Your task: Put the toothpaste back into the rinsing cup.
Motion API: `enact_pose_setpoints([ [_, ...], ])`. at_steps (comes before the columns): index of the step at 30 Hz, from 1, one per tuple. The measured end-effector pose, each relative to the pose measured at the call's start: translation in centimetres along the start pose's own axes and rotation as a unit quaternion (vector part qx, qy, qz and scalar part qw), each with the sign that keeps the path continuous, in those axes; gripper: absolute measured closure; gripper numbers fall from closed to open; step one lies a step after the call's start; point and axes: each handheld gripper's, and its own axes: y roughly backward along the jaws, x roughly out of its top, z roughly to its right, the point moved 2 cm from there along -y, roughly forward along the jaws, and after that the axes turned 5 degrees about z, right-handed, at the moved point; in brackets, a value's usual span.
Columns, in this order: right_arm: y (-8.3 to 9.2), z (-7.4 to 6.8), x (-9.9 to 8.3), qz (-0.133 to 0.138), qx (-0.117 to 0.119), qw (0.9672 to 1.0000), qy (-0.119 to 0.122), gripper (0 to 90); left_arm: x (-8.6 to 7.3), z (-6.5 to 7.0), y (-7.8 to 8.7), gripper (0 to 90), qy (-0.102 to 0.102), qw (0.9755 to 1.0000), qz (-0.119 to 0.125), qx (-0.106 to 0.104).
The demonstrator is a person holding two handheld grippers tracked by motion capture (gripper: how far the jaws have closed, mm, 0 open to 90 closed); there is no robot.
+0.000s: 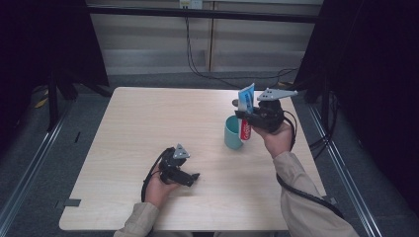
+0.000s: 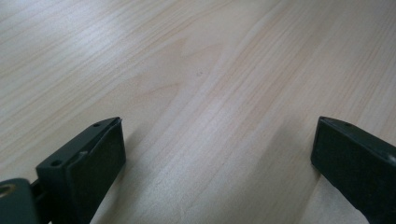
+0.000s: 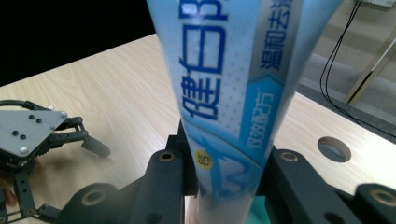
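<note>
Near the front of the surface (image 1: 148,123), the left gripper (image 1: 193,177) rests low with jaws wide and empty. Farther right, the right gripper (image 1: 240,116) clamps a toothpaste tube (image 1: 245,112) upright, its lower end at a teal cup (image 1: 231,133). Placing it in the cup seems underway; release remains.

Left gripper (image 1: 193,176): black frame of linked bars, small grey three-cornered plate on top with dark screws, black cable looping back along the wrist. Jaws: black, blocky, flat matte pads, small screw holes along the edges.
Right gripper (image 1: 239,109): black body, larger grey three-cornered plate, thick black cable trailing down beside the forearm. Jaws: black arms with brass-ringed pivot holes.
Person: long tan sleeves (image 1: 301,197) on both arms, loose at the cuffs.
</note>
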Motion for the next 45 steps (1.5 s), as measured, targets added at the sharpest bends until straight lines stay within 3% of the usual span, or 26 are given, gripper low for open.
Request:
enact_pose_setpoints([
  [15,-1.3,0.4,1.6,0.008,-0.007,0.9999,-0.005,74.0,0.0,0.1,-0.1,1.5,0.002,1.0,0.001,-0.003],
  [28,-1.0,0.0,3.2,0.014,0.001,0.9999,-0.004,74.1,0.0,0.0,0.0,3.8,0.004,1.0,0.002,0.0],
  [45,-2.0,1.0,4.2,0.029,-0.026,0.9992,-0.013,74.0,0.0,0.0,0.1,6.6,0.005,1.0,0.005,-0.001],
])
